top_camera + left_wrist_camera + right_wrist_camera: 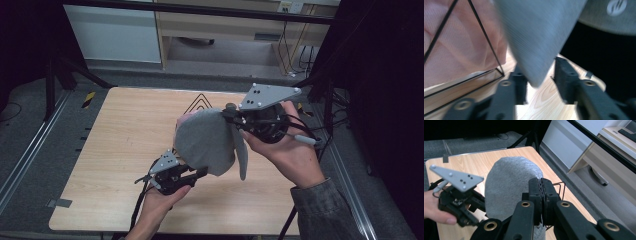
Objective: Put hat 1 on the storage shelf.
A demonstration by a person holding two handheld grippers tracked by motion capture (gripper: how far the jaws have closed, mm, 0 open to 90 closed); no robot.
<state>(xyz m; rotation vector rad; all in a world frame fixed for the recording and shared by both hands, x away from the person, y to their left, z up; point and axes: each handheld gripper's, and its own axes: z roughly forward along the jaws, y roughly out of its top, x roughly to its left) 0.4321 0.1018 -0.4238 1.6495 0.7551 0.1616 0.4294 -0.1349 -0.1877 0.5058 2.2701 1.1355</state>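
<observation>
1. The right tool [234,116] has its jaws pressed tight together on an edge of the grey cloth [207,142], holding it up above the desk [125,135] so it hangs free.
2. In the right gripper view the cloth [509,187] bulges out beyond the pinched jaws, with a strip trailing down below them; holding it high likely lets the fabric drop and show its corners.
3. The left tool [200,172] sits low, at the bottom edge of the cloth, jaws apart. In the left gripper view a hanging corner of the cloth [536,42] dips between the spread jaws, which have not closed on it; my guess is it is lining up for a second grip.
4. Something pink [461,40] lies behind a black wire frame [486,45] on the desk, just past the cloth.
5. A pale round logo [616,6] shows on grey fabric at the top right of the left gripper view; no letters can be read.
</observation>
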